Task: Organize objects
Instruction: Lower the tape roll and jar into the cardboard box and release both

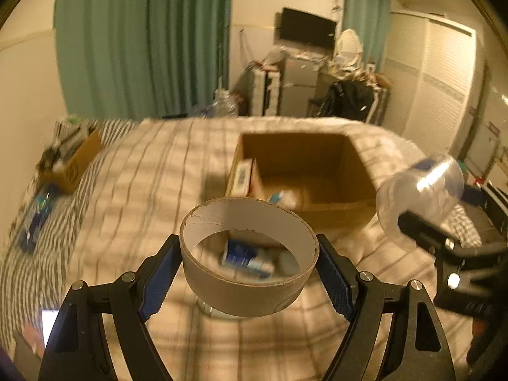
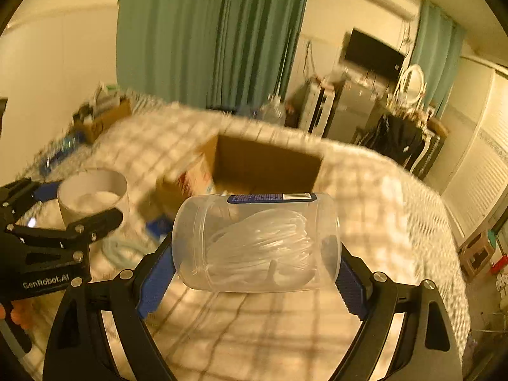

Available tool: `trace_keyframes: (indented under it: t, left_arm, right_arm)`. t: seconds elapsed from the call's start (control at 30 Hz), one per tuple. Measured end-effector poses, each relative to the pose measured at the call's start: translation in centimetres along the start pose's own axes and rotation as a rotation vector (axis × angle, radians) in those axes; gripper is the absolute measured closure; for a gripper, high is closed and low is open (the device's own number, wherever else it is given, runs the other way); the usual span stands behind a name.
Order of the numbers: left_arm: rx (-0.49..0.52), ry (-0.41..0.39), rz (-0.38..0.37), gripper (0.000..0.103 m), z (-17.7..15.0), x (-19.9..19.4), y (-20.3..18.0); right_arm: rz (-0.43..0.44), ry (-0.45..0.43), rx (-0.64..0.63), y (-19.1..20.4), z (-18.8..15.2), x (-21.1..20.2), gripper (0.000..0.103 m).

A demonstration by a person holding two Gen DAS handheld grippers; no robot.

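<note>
Light: I see warm, dim yellow indoor light in both views.
Blur: the checked bedspread (image 1: 158,171) and cardboard box (image 2: 266,165) smear with motion; near fingers stay sharper.
Glare: highlights on the clear jar (image 2: 257,241).
Edges: strong fisheye bending, black corners.

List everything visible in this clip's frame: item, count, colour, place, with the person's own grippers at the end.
tape roll: 1, brown with a white core, held between the left gripper's pads above the bed
clear jar: 1, transparent with a blue label, lying sideways in the right gripper
cardboard box: 1, brown, open, on the bed ahead
checked blanket: 1, cream, covering the bed
small box: 1, brown, far left on the bed
curtains: green, behind the bed
television: 1, black, on the far wall
left gripper: black, blue pads, shut on tape roll
right gripper: black, blue pads, shut on clear jar
</note>
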State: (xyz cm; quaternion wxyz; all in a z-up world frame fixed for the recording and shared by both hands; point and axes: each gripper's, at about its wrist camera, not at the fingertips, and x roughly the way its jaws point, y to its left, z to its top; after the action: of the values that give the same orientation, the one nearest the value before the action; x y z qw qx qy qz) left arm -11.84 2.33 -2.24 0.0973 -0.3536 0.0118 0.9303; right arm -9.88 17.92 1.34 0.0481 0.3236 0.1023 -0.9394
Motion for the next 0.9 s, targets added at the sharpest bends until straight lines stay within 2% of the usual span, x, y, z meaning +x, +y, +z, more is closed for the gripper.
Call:
trace_keyframes:
  t: [0.13,0.23,0.33,0.47,0.6,0.7,0.9]
  left_arm:
    - [0.020,-0.032,-0.024,0.019,4.0,-0.4,-0.5]
    - [0.033,-0.077,0.000,0.019,7.8,0.3,-1.1]
    - [0.044,-0.105,-0.026,0.019,10.7,1.8,-1.8]
    - [0.023,-0.105,-0.047,0.019,13.1,4.7,-1.8]
    - [0.016,-0.094,-0.043,0.019,13.7,8.2,-1.3]
    - [0.032,-0.075,-0.009,0.019,13.2,10.9,-1.0]
    - [0.065,-0.008,0.023,0.019,11.4,16.3,-0.9]
  right_arm:
    - [-0.021,-0.086,-0.020,-1.9,4.1,-1.4,0.014]
    - [-0.025,-0.128,-0.023,-2.9,7.1,-1.5,0.014]
    - [-0.039,-0.160,-0.025,-3.7,10.0,-0.8,0.014]
    - [-0.035,-0.155,-0.024,-4.6,12.7,2.1,0.014]
    - [-0.037,-0.129,-0.009,-5.6,14.0,5.9,0.014]
    - [-0.020,-0.100,0.012,-6.1,14.1,9.1,0.014]
    - [-0.016,-0.022,0.018,-6.2,12.0,15.6,0.014]
